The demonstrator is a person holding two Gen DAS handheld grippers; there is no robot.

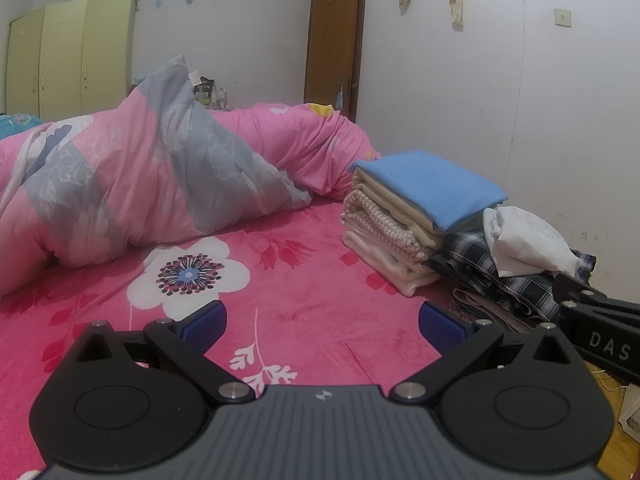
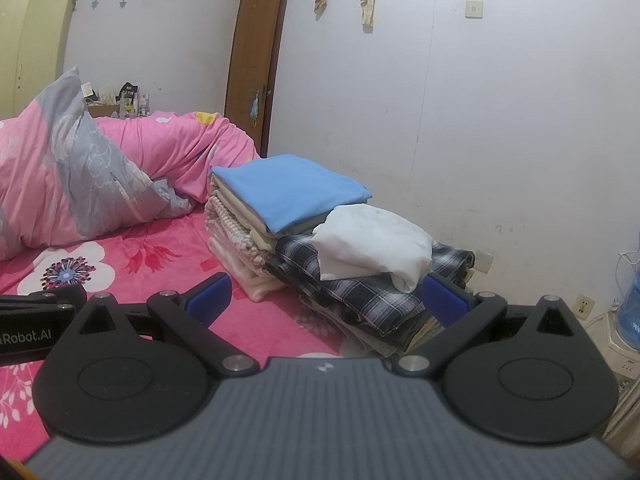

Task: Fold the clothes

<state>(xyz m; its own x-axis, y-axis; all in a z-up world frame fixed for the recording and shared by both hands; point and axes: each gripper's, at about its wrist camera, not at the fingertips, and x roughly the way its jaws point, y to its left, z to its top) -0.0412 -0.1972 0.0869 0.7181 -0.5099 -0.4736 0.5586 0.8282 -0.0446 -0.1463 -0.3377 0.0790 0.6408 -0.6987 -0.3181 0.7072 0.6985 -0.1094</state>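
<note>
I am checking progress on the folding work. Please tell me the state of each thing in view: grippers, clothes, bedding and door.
Left hand-held gripper: open, empty, above the bed sheet.
Right hand-held gripper: open, empty, at the plaid garment.
Blue garment: folded, on top of a stack.
White garment: loosely bundled, on the plaid garment.
Plaid garment: roughly folded.
Quilt: bunched.
Door: closed.
</note>
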